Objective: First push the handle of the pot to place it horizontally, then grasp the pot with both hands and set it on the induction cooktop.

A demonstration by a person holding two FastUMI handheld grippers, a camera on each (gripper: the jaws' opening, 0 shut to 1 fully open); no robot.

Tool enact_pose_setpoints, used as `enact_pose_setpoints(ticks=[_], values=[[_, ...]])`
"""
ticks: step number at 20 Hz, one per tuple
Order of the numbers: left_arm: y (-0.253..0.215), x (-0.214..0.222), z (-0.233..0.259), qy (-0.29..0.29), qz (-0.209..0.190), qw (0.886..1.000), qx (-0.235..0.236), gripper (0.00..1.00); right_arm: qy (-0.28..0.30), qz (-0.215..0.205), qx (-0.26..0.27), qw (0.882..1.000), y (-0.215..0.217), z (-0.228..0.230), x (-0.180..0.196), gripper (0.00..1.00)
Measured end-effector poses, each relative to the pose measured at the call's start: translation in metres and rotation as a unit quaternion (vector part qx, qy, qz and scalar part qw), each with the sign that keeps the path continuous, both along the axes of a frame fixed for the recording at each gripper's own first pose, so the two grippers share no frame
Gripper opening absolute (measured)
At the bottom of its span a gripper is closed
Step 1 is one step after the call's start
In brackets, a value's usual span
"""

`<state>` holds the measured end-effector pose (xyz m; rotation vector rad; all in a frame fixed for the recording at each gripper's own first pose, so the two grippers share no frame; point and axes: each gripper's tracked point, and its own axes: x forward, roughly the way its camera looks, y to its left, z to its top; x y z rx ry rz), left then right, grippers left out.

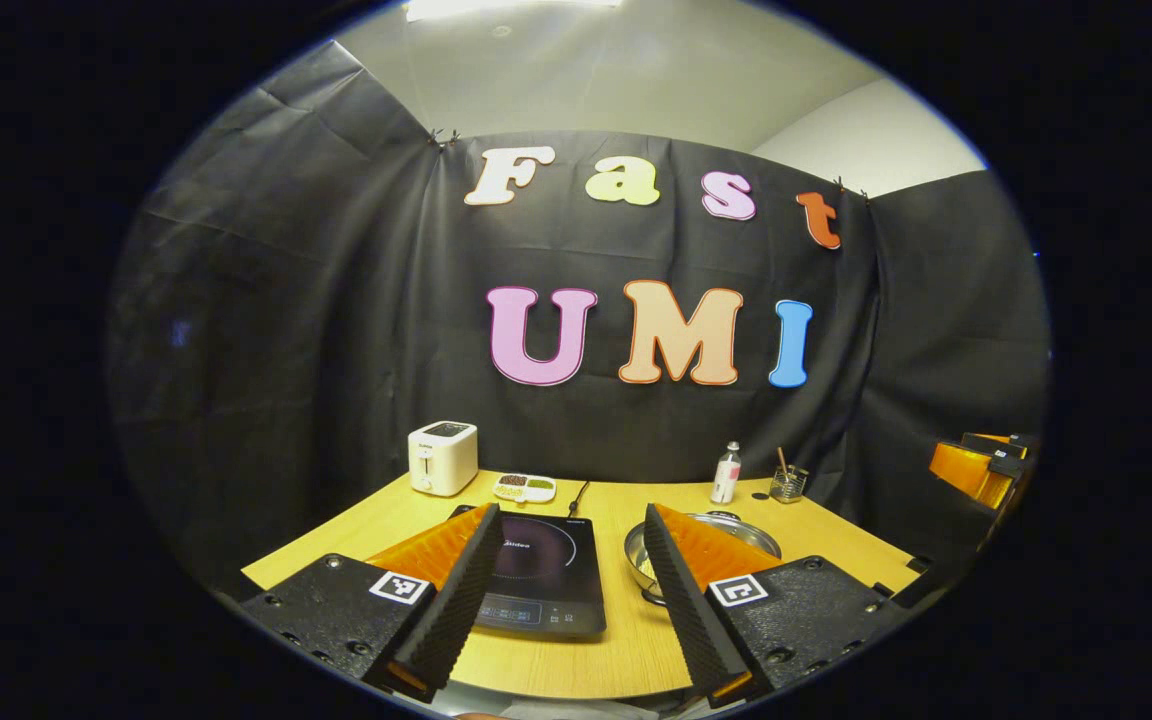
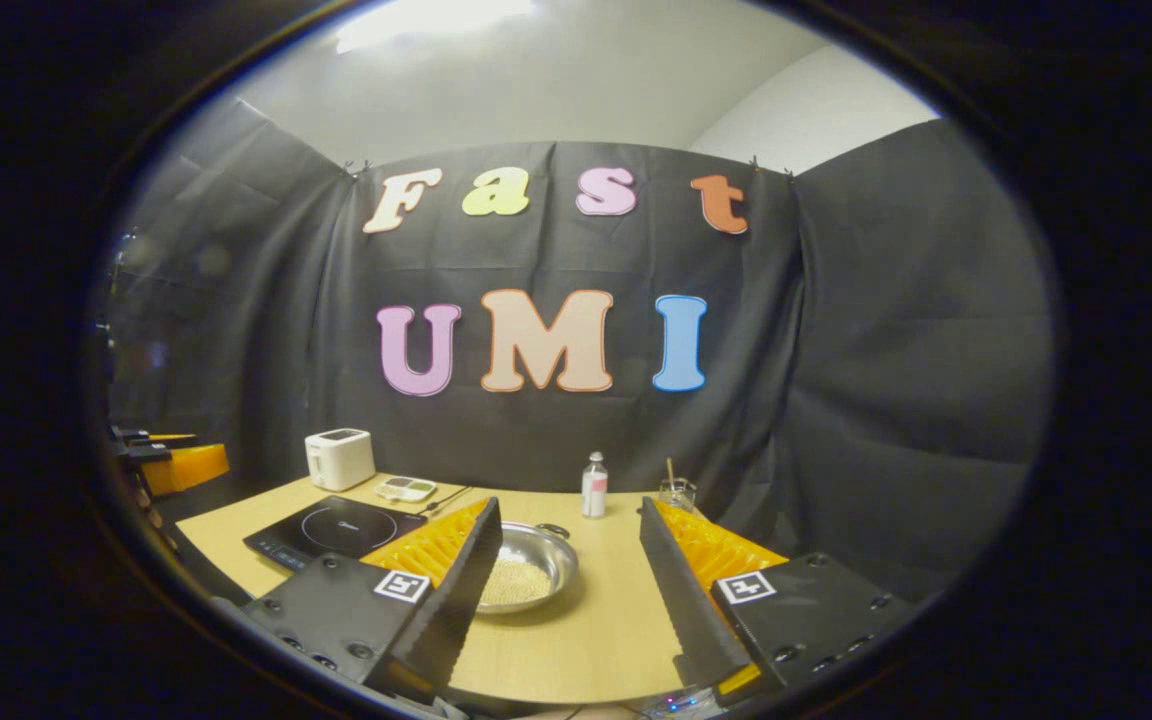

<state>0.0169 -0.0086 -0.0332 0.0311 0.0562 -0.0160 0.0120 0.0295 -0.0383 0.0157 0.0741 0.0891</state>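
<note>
Pot (image 2: 526,572) beside induction cooktop (image 2: 334,531)

dim booth; ceiling light (image 2: 436,20) glares overhead; fisheye bends edges; focus sharp

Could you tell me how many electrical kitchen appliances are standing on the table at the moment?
2: the white toaster at the far left corner, and the black induction cooktop in front of it, left of the pot.

Silver pot (image 2: 526,565) with pale grains, glossy black induction cooktop (image 1: 541,570), white toaster (image 1: 443,457), light wood-grain table (image 2: 596,640), clear bottle (image 2: 593,486) with red label
</note>
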Motion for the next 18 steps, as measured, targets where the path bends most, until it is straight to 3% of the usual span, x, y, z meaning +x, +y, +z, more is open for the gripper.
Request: enact_pose_setpoints(ticks=[7, 10, 11, 14, 15, 16, 17, 18], values=[[0.017, 0.027, -0.019, -0.007, 0.013, 1.0, -0.008, 0.87, -0.026, -0.002, 0.025, 0.999, 0.01, -0.009, 0.018, 0.84], [0.031, 0.038, -0.021, -0.016, 0.027, 0.999, -0.016, 0.87, -0.032, -0.004, 0.051, 0.998, 0.015, -0.02, 0.029, 0.67], [0.033, 0.04, -0.023, -0.016, 0.024, 0.999, -0.022, 0.87, -0.034, -0.006, 0.06, 0.998, 0.016, -0.018, 0.027, 0.68], [0.041, 0.053, -0.026, -0.02, 0.021, 0.999, -0.032, 0.87, -0.039, 0.0, 0.071, 0.997, 0.027, -0.027, 0.039, 0.32], [0.042, 0.06, -0.023, -0.024, 0.02, 0.999, -0.03, 0.87, -0.04, 0.013, 0.072, 0.996, 0.038, -0.029, 0.038, 0.41], [0.046, 0.065, -0.022, -0.026, 0.024, 0.999, -0.028, 0.87, -0.048, -0.001, 0.064, 0.997, 0.035, -0.027, 0.05, 0.33], [0.048, 0.071, -0.019, -0.032, 0.026, 0.999, -0.028, 0.87, -0.047, -0.024, 0.055, 0.997, 0.031, -0.033, 0.068, 0.34], [0.047, 0.077, -0.02, -0.031, 0.025, 0.999, -0.03, 0.87, -0.047, -0.038, 0.044, 0.997, 0.024, -0.038, 0.048, 0.02]])
